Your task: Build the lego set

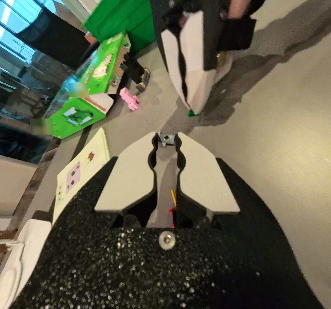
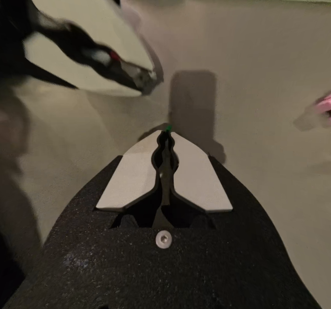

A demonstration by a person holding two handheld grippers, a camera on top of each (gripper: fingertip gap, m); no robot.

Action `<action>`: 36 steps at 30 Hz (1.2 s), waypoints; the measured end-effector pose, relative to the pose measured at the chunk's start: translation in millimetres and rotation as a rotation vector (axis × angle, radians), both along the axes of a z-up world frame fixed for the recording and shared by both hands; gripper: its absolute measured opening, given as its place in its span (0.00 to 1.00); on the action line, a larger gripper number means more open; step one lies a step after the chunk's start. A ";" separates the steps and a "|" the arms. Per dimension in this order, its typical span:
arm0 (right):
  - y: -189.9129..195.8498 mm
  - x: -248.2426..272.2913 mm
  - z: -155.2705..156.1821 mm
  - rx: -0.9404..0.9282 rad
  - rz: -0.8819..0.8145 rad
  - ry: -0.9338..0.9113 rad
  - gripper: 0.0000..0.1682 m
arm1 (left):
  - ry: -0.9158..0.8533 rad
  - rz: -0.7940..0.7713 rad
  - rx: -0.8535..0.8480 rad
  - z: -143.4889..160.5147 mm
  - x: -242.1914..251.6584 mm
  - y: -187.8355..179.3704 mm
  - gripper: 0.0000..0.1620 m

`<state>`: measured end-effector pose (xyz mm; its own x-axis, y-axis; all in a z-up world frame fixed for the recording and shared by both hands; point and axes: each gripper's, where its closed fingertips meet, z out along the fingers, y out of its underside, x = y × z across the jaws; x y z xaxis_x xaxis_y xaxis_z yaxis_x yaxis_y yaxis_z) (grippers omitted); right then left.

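Note:
My left gripper (image 1: pixel 167 138) is shut on a small grey Lego piece (image 1: pixel 167 138) with a cross-shaped hole, held at its fingertips above the table. My right gripper (image 2: pixel 168 130) is shut on a tiny green Lego piece (image 2: pixel 168 128) that sticks out of its tips. In the left wrist view the right gripper (image 1: pixel 192 111) comes down from the top, with the green piece (image 1: pixel 192 113) a short way beyond the grey piece. In the right wrist view the left gripper (image 2: pixel 146 80) is blurred at the upper left.
On the grey table (image 1: pixel 268 121) to the left lie a pink Lego figure (image 1: pixel 131 99), a dark Lego build (image 1: pixel 139 74), green set boxes (image 1: pixel 77 117), a green bin (image 1: pixel 123 8) and an open instruction booklet (image 1: pixel 80 166). The pink figure (image 2: pixel 324 103) also shows at the right edge.

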<state>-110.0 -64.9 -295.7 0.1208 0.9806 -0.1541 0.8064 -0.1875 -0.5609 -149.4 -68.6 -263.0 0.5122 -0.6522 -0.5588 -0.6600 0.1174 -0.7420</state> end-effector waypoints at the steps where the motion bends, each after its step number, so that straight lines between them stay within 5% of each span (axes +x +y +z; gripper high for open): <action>1: -0.3 2.6 -3.0 0.059 0.029 -0.048 0.02 | -0.010 0.004 0.021 3.3 -1.0 0.0 0.11; 8: -4.8 3.1 -3.4 0.208 0.149 -0.191 0.03 | -0.045 -0.021 0.127 17.9 -2.2 -5.6 0.11; 11: -0.9 1.3 7.3 0.223 0.130 -0.164 0.17 | -0.043 -0.024 0.139 18.7 -1.6 -6.3 0.11; 17: -15.8 -36.9 68.4 -0.268 -0.005 0.429 0.14 | -0.096 -0.031 0.188 31.1 -1.8 -9.2 0.11; 23: -23.8 -45.0 60.8 -0.465 -0.032 0.514 0.11 | -0.105 -0.040 0.191 32.5 0.5 -10.4 0.11; 33: -27.1 -46.9 62.1 -0.543 -0.011 0.572 0.05 | -0.161 -0.077 0.188 37.7 7.5 -14.0 0.12; 36: -28.9 -43.9 69.9 -0.575 0.031 0.625 0.05 | -0.201 -0.075 0.153 37.3 8.3 -12.6 0.19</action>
<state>-153.9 -93.8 -225.8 -0.1780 0.7309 -0.6588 0.3899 -0.5623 -0.7292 -141.1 -81.3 -225.7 0.5762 -0.6081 -0.5462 -0.4866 0.2817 -0.8270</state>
